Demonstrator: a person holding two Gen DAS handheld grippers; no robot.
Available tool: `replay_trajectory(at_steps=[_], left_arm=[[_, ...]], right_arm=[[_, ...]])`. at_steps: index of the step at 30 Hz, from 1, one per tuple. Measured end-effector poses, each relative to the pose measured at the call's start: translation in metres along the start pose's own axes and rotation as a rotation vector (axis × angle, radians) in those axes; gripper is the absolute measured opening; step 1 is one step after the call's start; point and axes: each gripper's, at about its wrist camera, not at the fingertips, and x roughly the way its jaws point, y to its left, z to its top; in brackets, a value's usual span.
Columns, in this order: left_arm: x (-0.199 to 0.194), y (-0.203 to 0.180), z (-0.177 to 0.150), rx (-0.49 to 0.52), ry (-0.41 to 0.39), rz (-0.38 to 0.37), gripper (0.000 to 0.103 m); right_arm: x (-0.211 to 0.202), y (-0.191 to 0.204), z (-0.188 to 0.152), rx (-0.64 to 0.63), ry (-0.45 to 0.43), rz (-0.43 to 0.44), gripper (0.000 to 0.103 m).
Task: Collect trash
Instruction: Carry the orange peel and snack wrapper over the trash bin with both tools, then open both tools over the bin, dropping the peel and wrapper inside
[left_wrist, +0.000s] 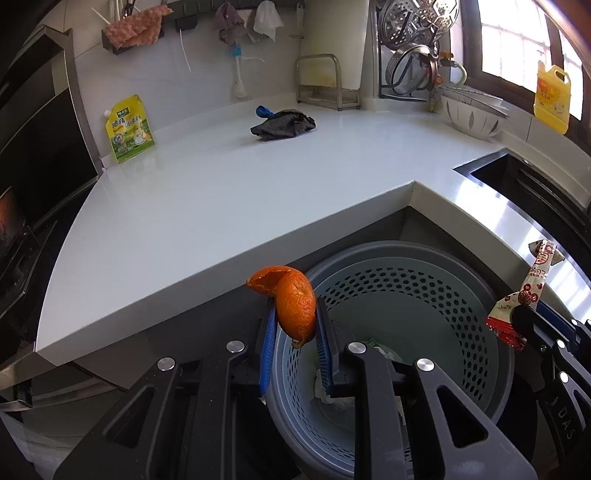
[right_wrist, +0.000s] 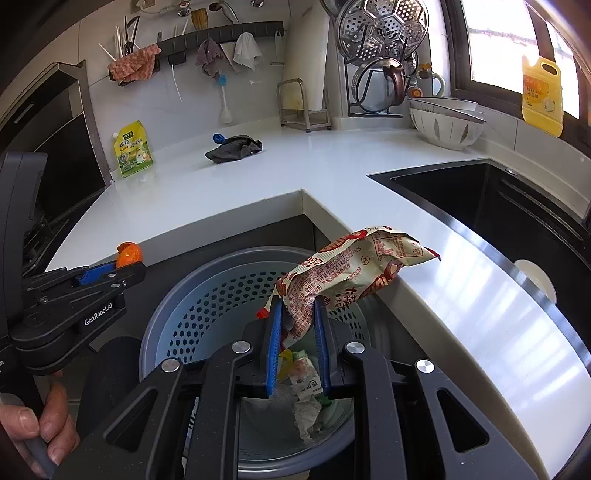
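My left gripper is shut on an orange peel, held over the rim of the grey perforated trash bin below the counter corner. My right gripper is shut on a crumpled cream-and-red snack wrapper, also above the bin. In the left wrist view the right gripper shows at the right edge with the wrapper. In the right wrist view the left gripper shows at the left with the peel. Crumpled paper and wrappers lie in the bin's bottom.
On the white L-shaped counter lie a dark cloth and a yellow pouch. A black sink is at the right, with bowls, a dish rack and a yellow detergent jug behind. A hand grips the left handle.
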Motion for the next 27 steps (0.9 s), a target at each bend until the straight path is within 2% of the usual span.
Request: replay_trajectory(at_steps=[27], left_arm=[[0.038, -0.008, -0.019, -0.003, 0.107, -0.053, 0.023]], right_arm=[[0.039, 0.004, -0.023, -0.021, 0.121, 0.085, 0.018]])
